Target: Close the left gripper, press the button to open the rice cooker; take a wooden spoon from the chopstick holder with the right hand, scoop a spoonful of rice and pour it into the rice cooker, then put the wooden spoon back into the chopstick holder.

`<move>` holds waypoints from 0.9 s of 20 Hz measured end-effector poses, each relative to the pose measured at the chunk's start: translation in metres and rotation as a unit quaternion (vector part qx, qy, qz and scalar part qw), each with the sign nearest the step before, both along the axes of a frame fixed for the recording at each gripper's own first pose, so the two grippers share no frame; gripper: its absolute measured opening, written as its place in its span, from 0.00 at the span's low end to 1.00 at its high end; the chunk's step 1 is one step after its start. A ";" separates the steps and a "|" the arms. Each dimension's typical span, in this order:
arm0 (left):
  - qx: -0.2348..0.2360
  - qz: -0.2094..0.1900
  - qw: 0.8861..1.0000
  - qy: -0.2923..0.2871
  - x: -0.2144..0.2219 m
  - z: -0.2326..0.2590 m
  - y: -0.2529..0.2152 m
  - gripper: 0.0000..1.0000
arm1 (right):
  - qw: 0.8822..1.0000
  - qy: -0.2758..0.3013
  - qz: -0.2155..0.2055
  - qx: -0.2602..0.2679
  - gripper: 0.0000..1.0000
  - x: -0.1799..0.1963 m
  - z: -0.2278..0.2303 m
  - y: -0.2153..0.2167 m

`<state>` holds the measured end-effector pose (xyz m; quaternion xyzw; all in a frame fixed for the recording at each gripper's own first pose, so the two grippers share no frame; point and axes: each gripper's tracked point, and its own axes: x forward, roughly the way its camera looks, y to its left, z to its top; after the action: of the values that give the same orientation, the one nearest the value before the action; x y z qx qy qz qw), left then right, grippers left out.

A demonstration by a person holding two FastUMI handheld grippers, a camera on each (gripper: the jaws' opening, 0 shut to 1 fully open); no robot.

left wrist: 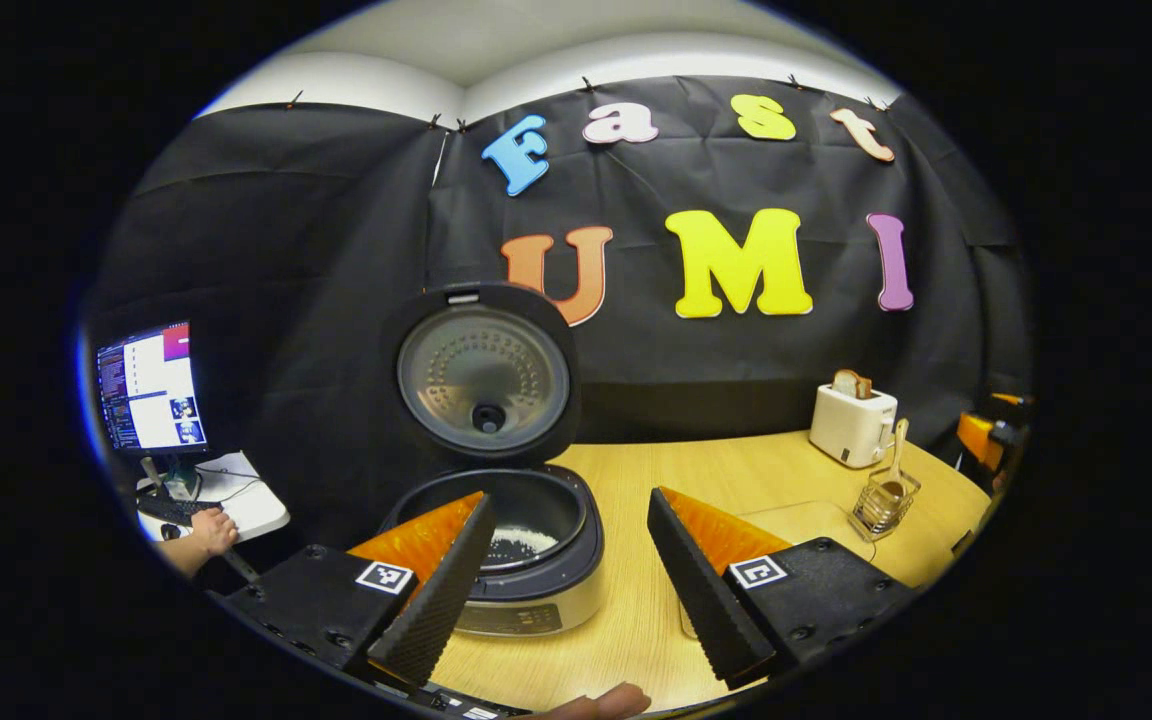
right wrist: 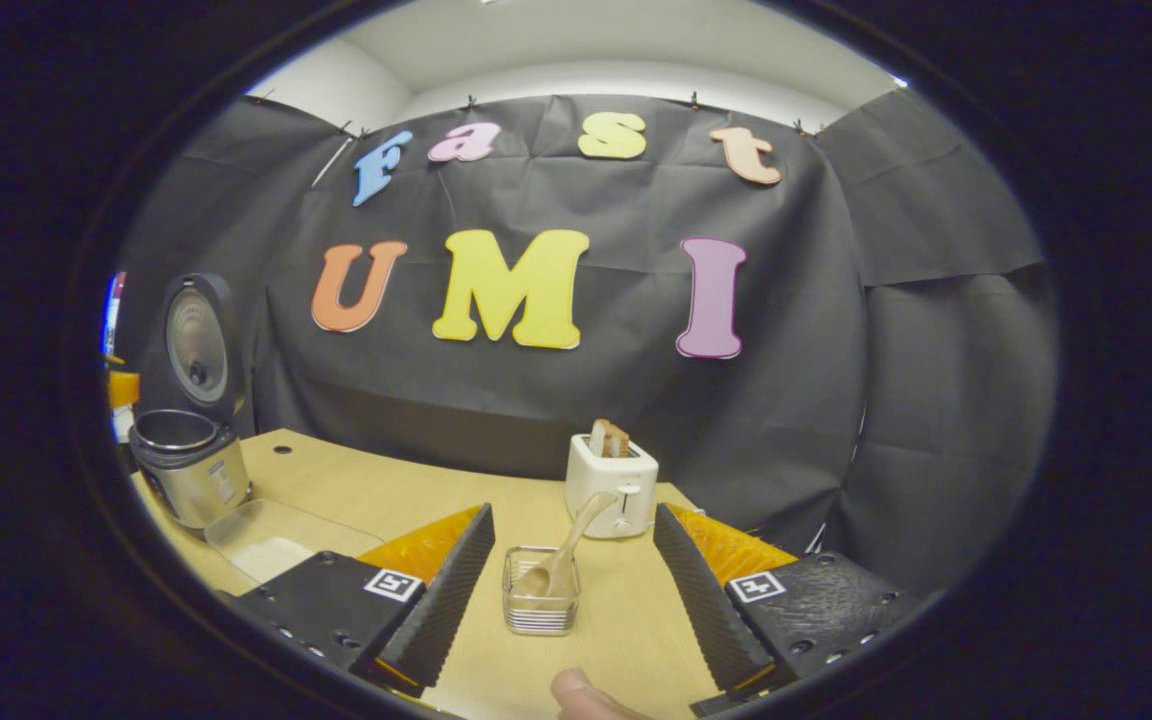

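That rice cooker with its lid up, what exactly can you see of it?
The rice cooker stands on the wooden table near the black cloth wall, its round lid swung fully open and upright. The lid's underside looks like grey metal, dotted with small bumps, with a dark knob low in the middle. The body is silvery with a dark rim and a panel in front. The dark inner pot holds a little white rice. Neither gripper touches it.

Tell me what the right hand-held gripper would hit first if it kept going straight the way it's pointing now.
Most likely the wire chopstick holder with the wooden spoon in it, which sits centred just ahead of the open right hand-held gripper. The white toaster stands farther behind it. Depth is hard to judge.
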<state>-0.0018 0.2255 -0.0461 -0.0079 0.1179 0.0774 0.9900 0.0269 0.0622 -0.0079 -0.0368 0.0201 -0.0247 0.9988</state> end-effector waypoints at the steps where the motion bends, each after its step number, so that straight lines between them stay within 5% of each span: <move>1: -0.003 0.002 1.000 -0.003 0.005 0.010 0.001 0.98 | 1.000 0.000 0.005 0.000 0.95 -0.007 -0.002 0.001; 6: 0.023 0.029 0.999 -0.039 0.027 0.072 0.023 0.98 | 1.000 -0.004 0.024 0.004 0.95 -0.031 -0.009 0.005; 11: -0.019 0.049 0.996 -0.074 0.051 0.121 0.047 0.98 | 0.997 0.009 0.043 0.056 0.96 -0.039 -0.020 0.006; 18: 0.031 0.105 0.989 -0.100 0.108 0.168 0.106 0.98 | 0.997 0.005 0.057 0.056 0.95 -0.044 -0.029 -0.003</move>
<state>0.1061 0.3316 0.1215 0.0026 0.0145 0.1831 0.9830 -0.0175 0.0590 -0.0366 0.0182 0.0247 0.0337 0.9990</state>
